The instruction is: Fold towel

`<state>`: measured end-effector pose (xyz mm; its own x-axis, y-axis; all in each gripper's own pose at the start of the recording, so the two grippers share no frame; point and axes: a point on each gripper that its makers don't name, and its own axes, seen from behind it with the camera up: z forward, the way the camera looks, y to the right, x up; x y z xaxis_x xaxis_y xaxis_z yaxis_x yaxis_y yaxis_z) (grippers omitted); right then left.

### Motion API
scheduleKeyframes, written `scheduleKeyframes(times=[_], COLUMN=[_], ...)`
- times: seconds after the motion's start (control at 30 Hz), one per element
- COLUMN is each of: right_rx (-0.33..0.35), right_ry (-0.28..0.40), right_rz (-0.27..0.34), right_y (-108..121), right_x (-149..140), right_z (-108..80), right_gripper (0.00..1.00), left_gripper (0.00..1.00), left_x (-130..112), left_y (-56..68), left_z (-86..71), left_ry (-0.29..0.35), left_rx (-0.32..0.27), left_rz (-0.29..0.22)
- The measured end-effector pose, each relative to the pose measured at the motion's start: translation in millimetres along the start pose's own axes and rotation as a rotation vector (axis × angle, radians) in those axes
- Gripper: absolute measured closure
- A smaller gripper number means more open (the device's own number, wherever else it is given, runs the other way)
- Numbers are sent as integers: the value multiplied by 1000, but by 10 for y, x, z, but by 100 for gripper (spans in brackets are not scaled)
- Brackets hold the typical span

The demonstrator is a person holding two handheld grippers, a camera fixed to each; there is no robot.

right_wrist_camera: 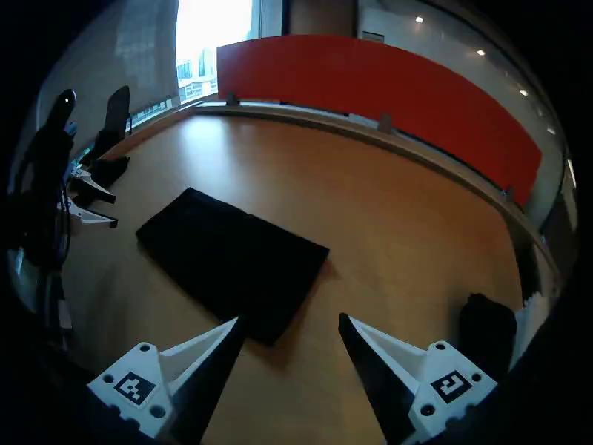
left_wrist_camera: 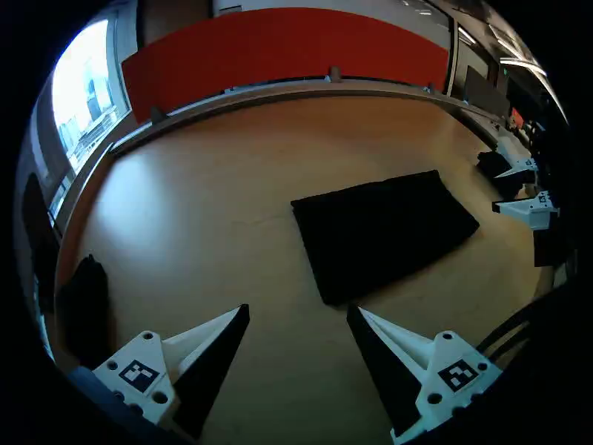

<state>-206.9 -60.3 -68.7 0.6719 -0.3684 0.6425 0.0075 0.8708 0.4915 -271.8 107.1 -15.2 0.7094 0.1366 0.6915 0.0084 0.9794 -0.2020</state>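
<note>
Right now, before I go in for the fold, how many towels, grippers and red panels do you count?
black towel: 1
grippers: 2, the left gripper and the right gripper, both open
red panel: 1
Total: 4

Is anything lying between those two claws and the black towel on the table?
Nothing visible. Only bare table separates the left gripper from the black towel; the right gripper sits close to its near corner.
</note>
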Motion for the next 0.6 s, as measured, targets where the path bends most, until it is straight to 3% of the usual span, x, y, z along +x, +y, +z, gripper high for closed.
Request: scheduleKeyframes(times=[0.6], right_rx=[67], right_ry=[-37], right_rz=[-80], right_y=[-90], right_x=[-47], right_z=[144], right_gripper=[5], left_gripper=[2], left_x=[-300], left_y=[-151], left_z=[-204], left_ry=[18], left_rx=[47], left_rz=[-81])
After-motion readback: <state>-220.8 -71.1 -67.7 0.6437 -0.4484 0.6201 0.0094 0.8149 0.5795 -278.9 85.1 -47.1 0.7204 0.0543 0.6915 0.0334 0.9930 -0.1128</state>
